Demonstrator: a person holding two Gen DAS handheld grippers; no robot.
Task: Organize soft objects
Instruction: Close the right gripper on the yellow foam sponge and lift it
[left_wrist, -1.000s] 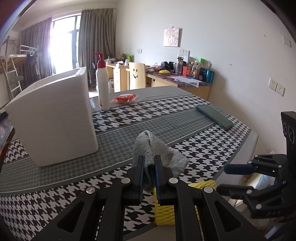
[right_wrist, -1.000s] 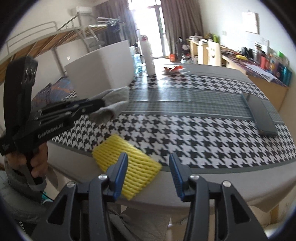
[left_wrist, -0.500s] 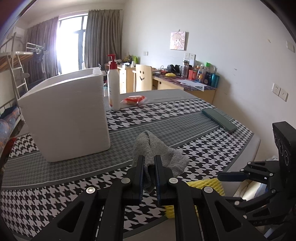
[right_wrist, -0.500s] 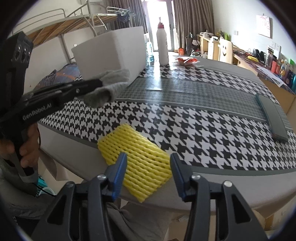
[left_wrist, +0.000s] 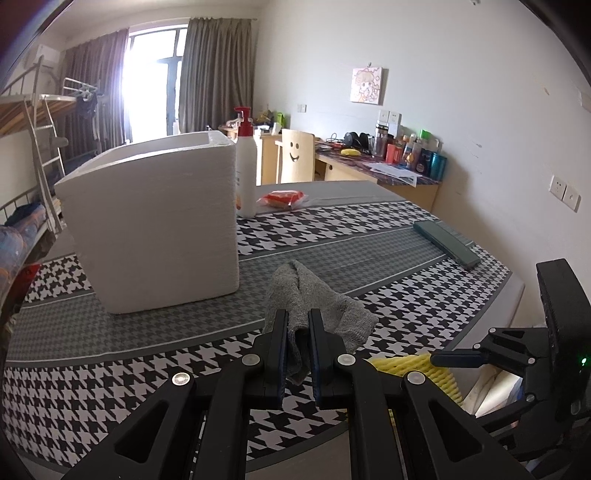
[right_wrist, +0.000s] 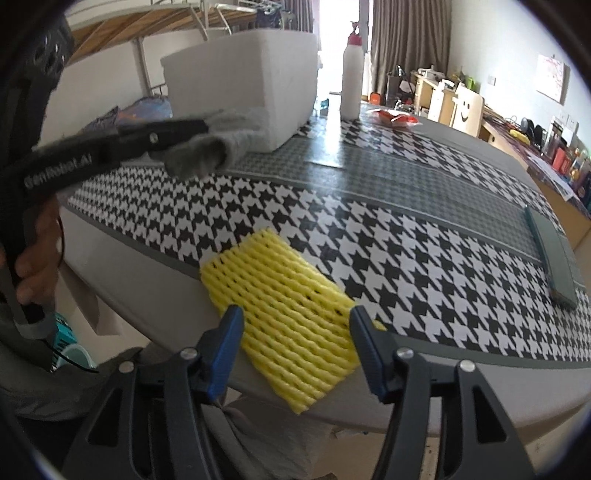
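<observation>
We see the grey sock (left_wrist: 314, 306) pinched between the pressed-together left tongs (left_wrist: 297, 332) and held just above the houndstooth bench (left_wrist: 406, 280), in front of the white foam box (left_wrist: 155, 225). The yellow foam net (right_wrist: 284, 317) lies flat at the bench's near edge, partly overhanging it. Our right tongs (right_wrist: 295, 325) hang over the net with their jaws opening; the net shows between the blue pads (right_wrist: 231, 325), which do not press it. Beyond the box stand a pump bottle (left_wrist: 245, 166) and a red packet (left_wrist: 282, 197); a dark green case (left_wrist: 445, 247) lies well apart to the right.
</observation>
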